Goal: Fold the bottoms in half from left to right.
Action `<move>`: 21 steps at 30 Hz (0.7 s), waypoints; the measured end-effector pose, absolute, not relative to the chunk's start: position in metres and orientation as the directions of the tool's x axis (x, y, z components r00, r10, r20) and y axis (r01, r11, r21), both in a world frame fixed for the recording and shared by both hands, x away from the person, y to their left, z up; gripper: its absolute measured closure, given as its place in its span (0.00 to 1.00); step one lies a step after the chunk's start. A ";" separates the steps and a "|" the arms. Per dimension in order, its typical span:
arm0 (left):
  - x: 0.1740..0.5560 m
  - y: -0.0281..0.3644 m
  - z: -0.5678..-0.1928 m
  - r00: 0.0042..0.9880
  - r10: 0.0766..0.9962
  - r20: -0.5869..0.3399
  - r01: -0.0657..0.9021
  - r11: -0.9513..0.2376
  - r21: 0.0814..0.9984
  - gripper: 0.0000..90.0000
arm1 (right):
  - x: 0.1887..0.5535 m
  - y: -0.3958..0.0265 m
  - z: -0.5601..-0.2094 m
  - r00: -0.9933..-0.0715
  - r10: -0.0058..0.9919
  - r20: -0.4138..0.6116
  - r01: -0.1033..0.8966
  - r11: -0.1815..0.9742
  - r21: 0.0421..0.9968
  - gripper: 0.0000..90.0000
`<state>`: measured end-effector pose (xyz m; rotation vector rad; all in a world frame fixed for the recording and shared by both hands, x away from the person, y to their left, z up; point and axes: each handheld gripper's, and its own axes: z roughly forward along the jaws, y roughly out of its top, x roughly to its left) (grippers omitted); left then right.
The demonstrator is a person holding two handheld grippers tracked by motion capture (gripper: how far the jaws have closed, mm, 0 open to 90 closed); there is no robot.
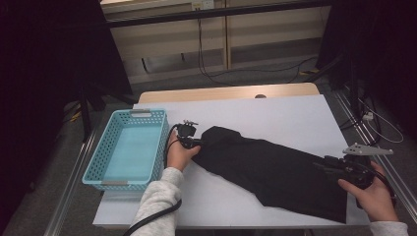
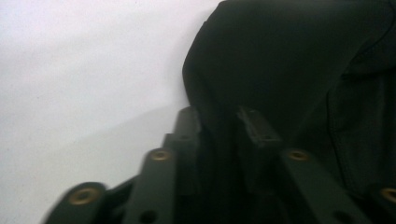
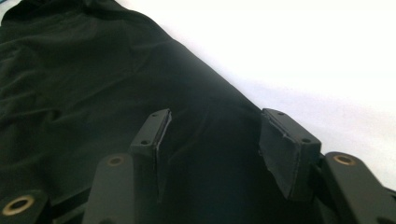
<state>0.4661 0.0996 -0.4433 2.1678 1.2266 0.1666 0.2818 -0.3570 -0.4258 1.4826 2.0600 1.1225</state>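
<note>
High view. My left tool (image 1: 196, 142) sits at the upper-left end of the black garment (image 1: 275, 169), which lies diagonally across the white surface (image 1: 275, 115), from beside the turquoise basket (image 1: 129, 147) down toward the front right corner. The tool's tips merge w/ the dark cloth, so the grip cannot be read here. My right tool (image 1: 327, 164) is at the garment's lower-right end; my hand covers most of its body, and black on black hides its tips. Grey plate sits above it. My left sleeve and the cable are cut off by the bottom edge. Background is dark; no legible writing.

Left gripper view. Left tool (image 2: 219, 123): jaws close together w/ a fold of the garment (image 2: 289, 60) pinched between the pads; the cloth edge runs up from between them. Picture is soft and dim, so seams at right are only faintly visible. No label seen.

Right gripper view. Right tool (image 3: 212, 135): jaws about half open, pads apart, garment (image 3: 84, 74) lying under and between them; whether the pads rest on the cloth or hover above it I cannot tell, but they don't clamp it. Garment's far end is cut off at top left. White surface (image 3: 317, 51) at right. No brand or text readable.
</note>
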 end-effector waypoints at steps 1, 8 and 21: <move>0.465 0.097 -0.443 0.555 0.808 -0.197 0.734 -0.364 0.574 0.92 | 0.282 -0.356 -0.426 -0.386 0.910 0.151 0.621 0.135 0.772 0.50; 0.465 0.093 -0.439 0.544 0.818 -0.187 0.744 -0.368 0.557 0.94 | 0.282 -0.356 -0.425 -0.387 0.909 0.153 0.618 0.132 0.775 0.49; 0.469 0.116 -0.423 0.464 0.873 -0.152 0.766 -0.309 0.564 0.95 | 0.277 -0.367 -0.426 -0.345 0.929 0.131 0.629 0.125 0.767 0.48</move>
